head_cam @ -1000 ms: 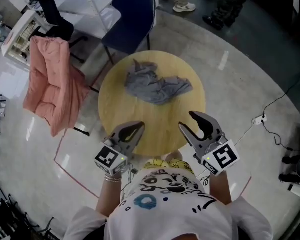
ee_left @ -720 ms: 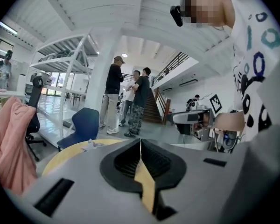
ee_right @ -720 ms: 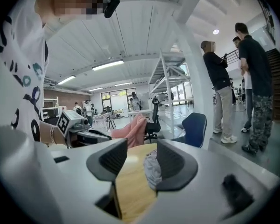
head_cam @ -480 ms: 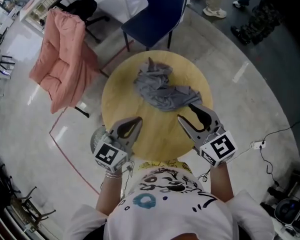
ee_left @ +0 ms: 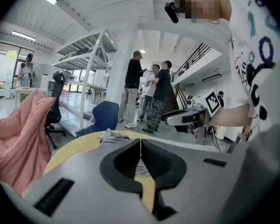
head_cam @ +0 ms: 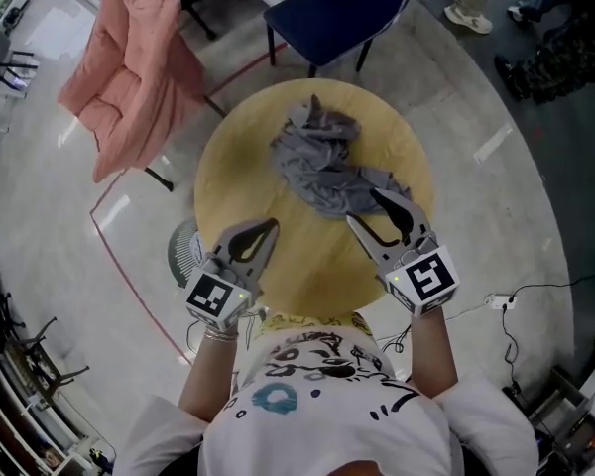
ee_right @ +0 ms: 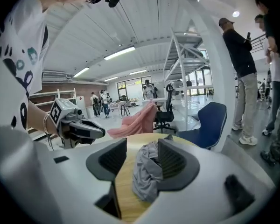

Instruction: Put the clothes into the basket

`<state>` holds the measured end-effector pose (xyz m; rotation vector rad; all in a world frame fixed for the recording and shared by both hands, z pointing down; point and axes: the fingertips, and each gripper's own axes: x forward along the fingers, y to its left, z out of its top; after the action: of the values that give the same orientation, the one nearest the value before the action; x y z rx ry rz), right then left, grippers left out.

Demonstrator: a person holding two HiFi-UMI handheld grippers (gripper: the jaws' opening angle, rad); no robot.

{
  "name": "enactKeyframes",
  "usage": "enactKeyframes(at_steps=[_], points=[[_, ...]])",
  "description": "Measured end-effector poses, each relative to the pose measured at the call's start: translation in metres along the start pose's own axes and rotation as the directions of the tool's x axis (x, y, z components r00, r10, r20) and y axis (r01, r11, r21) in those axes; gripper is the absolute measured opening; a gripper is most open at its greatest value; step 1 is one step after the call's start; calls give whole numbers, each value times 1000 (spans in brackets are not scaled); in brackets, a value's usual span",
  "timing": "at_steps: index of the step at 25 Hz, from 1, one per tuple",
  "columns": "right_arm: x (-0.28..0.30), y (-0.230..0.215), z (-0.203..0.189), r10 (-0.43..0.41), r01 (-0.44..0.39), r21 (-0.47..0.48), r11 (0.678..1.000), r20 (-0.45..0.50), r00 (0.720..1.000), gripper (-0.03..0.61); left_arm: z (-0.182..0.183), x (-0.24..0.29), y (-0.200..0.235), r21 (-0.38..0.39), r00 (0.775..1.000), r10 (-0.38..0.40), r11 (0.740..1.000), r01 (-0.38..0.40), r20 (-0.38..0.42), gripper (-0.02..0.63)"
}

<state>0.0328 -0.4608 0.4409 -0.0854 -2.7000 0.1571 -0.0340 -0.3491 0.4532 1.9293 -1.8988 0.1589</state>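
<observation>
Opening empty, right hand-held gripper (head_cam: 362, 206) jaws hover near grey clothes (head_cam: 322, 162).

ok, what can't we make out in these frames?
- What looks like the basket: head view, only a sliver shows. The table and left gripper cover the rest, so contents unknown.
- grey garment: head view, near end hidden under the right gripper, whose jaws are opening with cloth in line between them; contact unclear.
- blue chair: head view, cut off by top edge.
</observation>
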Motion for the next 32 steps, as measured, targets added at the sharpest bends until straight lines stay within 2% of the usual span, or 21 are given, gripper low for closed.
enactKeyframes(at_steps=[7,11,16,23,26,32], points=[[47,-15,-31,43,-41,30,999,-65,997,196,-18,24,30,-5,997,73,997,-73,23,17],[68,-29,-55,29,-26,30,999,-98,995,196,-32,44,40,-13,996,81,997,-81,23,17],[96,-41,-71,25,-22,28,999,-119,993,207,-40,61,61,-49,990,136,990,-134,39,17],[133,-54,-98,47,-46,13,999,-177,983,238,-44,91,73,-43,996,78,996,-76,53,18],[147,-54,-103,49,-58,-41,997,-201,978,244,-40,97,74,-40,996,44,998,-41,78,18],[179,-48,-129,56,-93,-118,989,-284,957,244,-48,93,75,-43,997,48,998,-46,57,17]])
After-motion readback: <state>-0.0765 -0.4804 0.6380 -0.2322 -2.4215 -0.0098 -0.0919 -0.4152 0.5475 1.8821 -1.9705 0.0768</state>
